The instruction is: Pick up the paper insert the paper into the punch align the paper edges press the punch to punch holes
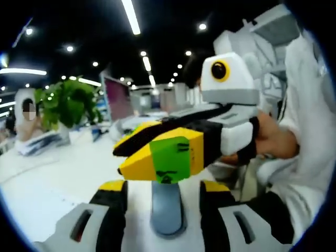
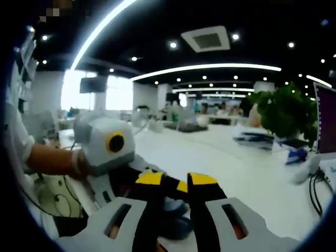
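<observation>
In the left gripper view my left gripper (image 1: 164,185) is open, its yellow-tipped black jaws wide apart. A grey-blue rounded part (image 1: 168,207), possibly the punch's lever, stands in the gap touching neither jaw. My right gripper (image 1: 118,160) crosses just above it from the right, held by a gloved hand (image 1: 273,139), and its yellow jaws meet at the tips. In the right gripper view my right gripper (image 2: 176,179) shows only a narrow gap, with a dark bluish shape (image 2: 173,212) below it. The left gripper's body (image 2: 123,176) reaches in from the left. I see no paper.
A wide white table (image 1: 47,184) (image 2: 247,173) stretches ahead. A green plant (image 1: 68,102) (image 2: 286,110) and a monitor (image 1: 118,97) (image 2: 325,118) stand at its far side. Cables (image 2: 317,191) lie at the right. A seated person (image 1: 29,126) is in the distance.
</observation>
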{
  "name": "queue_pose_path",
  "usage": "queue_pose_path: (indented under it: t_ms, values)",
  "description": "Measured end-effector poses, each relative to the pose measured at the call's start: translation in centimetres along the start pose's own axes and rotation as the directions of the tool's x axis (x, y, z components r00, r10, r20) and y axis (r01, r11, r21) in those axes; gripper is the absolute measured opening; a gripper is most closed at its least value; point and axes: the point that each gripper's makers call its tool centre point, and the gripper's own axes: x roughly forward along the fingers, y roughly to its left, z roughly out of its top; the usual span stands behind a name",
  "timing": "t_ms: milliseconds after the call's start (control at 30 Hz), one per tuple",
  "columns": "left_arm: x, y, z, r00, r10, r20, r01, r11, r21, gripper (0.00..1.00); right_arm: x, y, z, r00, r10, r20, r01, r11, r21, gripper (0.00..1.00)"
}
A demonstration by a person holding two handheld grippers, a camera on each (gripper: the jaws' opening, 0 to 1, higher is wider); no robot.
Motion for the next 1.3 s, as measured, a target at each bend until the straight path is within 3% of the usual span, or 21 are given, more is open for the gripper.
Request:
queue_pose_path:
  t_ms: [267,367,500,667,733,933,1067,1300]
  values:
    - [-0.2,0.5,0.9,0.999,0.018,0.026,-0.018,1.0,-0.007,0.73,-0.8,-1.0,1.1,1.0,-0.013,0.0,0.013,1.0,0.019,0.32]
    - [-0.6,1.5,2.5,0.995,0.039,0.091,-0.034,0.998,-0.052,0.81,-1.7,-1.6,1.6,1.0,-0.023,0.007,0.023,1.0,0.019,0.32]
    - [-2.3,2.5,4.1,0.986,0.091,0.141,-0.081,0.994,-0.074,0.86,-2.7,-2.3,2.1,0.999,-0.04,0.015,0.04,0.999,0.0,0.34]
    - [-6.3,4.1,4.8,0.972,0.167,0.168,-0.157,0.985,-0.072,0.89,-4.6,-3.2,2.5,0.999,-0.041,0.014,0.041,0.999,-0.022,0.39]
    - [-8.1,4.8,4.4,0.968,0.192,0.161,-0.183,0.98,-0.072,0.89,-5.3,-3.7,2.5,0.999,-0.044,0.007,0.045,0.999,-0.026,0.4]
    - [-13.0,7.2,1.0,0.955,0.288,0.076,-0.28,0.955,-0.099,0.89,-7.3,-5.4,1.5,0.997,-0.069,-0.016,0.068,0.997,-0.042,0.42]
    - [-14.5,8.1,-0.2,0.948,0.312,0.059,-0.305,0.947,-0.104,0.89,-8.0,-6.0,0.5,0.997,-0.074,-0.035,0.072,0.996,-0.058,0.42]
    - [-15.5,9.5,-2.8,0.941,0.338,0.005,-0.332,0.928,-0.171,0.85,-7.6,-6.0,-0.8,0.999,-0.003,-0.053,0.001,1.0,-0.027,0.42]
